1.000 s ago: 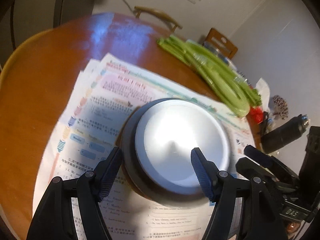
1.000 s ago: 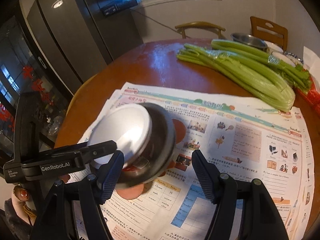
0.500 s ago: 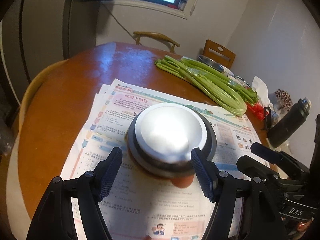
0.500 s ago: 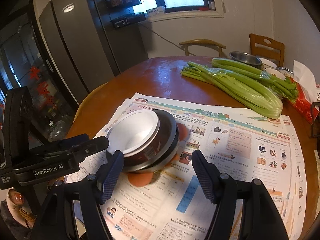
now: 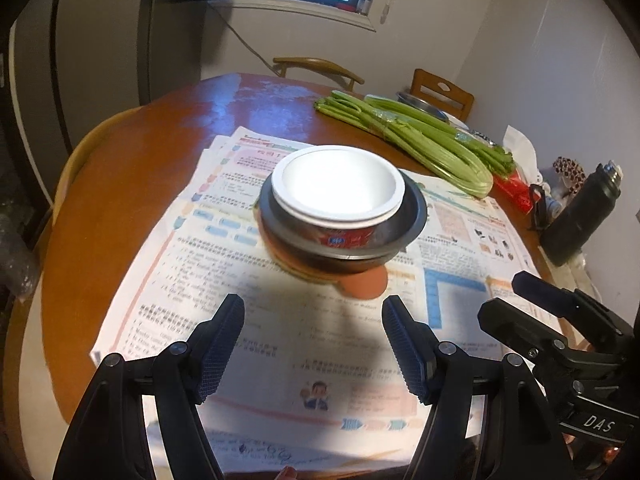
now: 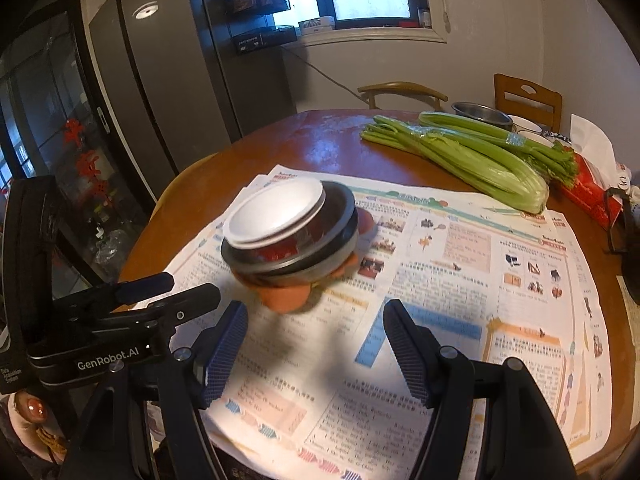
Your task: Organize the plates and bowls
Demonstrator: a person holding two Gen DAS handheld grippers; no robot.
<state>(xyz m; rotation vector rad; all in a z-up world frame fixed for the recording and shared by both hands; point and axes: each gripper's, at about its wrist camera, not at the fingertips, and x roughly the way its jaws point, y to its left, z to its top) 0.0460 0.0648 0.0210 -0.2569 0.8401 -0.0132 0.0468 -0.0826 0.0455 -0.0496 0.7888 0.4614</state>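
A round white paper bowl (image 5: 338, 184) sits inside a dark metal bowl (image 5: 404, 228) on an orange plate (image 5: 362, 283), on the newspaper (image 5: 280, 360). The left gripper (image 5: 312, 348) and right gripper (image 6: 314, 352) are wide open, holding nothing. The stack looks wobbly and slippery; grab the metal rim.

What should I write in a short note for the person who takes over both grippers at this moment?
Left gripper: open, empty, just short of the stack.
Right gripper: open, empty, also near the stack.
Stack on the newspaper: white bowl nested in the metal bowl, both on the orange plate.
Done: these three look stacked.
Left: a steel bowl and other dishes sit behind the celery; probably gather them next.
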